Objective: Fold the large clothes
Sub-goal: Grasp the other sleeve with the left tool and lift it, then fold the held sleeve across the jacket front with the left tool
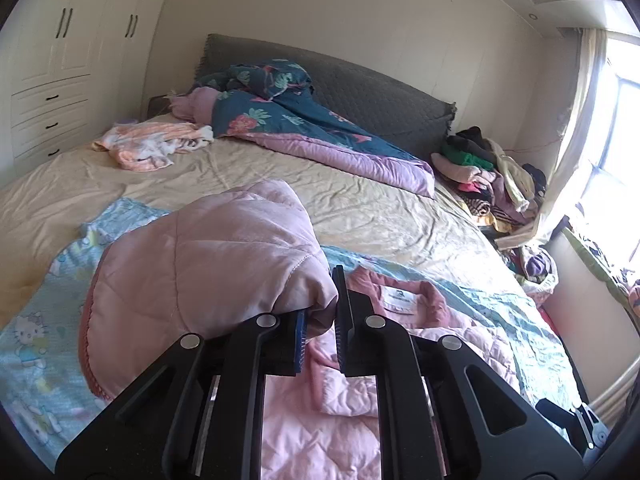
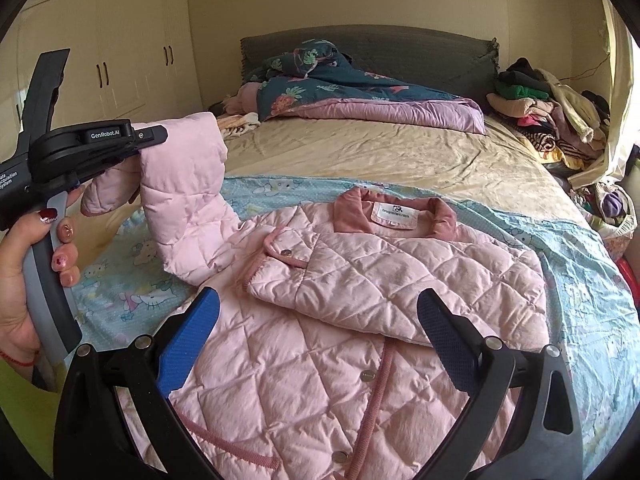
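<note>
A pink quilted jacket (image 2: 360,280) lies front up on a light blue cartoon blanket (image 2: 580,264), collar and label (image 2: 394,212) toward the headboard. One sleeve is folded across its chest. The other sleeve (image 2: 184,184) is lifted off the bed, with my left gripper (image 2: 150,140) shut on its cuff end; a hand (image 2: 24,264) holds that gripper's handle. In the left wrist view the blue pads (image 1: 342,312) pinch the pink fabric (image 1: 208,264), which bulges up to the left. My right gripper (image 2: 318,298) hangs open over the jacket's middle, holding nothing.
A floral blue and purple quilt (image 1: 304,128) is bunched at the grey headboard (image 1: 380,96). A small pink and white garment (image 1: 152,144) lies far left on the beige sheet (image 1: 360,200). A heap of clothes (image 2: 548,116) sits right of the bed. White wardrobes (image 1: 52,80) line the left wall.
</note>
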Demonstrator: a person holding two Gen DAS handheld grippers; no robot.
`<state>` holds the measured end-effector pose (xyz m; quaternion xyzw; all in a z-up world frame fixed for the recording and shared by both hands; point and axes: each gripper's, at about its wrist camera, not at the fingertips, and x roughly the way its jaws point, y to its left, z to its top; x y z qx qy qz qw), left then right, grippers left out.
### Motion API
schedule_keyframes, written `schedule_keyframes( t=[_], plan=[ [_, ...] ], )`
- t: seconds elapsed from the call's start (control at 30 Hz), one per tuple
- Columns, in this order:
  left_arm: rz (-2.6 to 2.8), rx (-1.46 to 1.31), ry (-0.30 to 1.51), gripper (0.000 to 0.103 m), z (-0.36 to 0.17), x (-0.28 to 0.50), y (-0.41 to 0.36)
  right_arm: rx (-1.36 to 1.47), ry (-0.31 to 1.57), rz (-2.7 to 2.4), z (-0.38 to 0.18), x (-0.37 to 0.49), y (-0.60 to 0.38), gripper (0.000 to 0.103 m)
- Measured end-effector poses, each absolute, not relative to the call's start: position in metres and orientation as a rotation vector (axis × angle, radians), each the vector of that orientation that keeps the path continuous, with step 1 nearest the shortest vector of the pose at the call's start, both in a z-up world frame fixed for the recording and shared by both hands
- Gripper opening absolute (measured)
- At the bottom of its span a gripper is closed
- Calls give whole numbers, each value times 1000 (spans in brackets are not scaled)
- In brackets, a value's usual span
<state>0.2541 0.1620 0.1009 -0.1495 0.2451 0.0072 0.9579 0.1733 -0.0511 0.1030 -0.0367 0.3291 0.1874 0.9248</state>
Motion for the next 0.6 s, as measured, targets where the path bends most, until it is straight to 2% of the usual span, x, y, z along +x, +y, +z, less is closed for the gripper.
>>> schedule_keyframes(
  t=[0.6],
  plan=[
    [-174, -192, 587, 5, 71, 283, 65, -7, 691, 289, 96, 185, -121, 99]
  ],
)
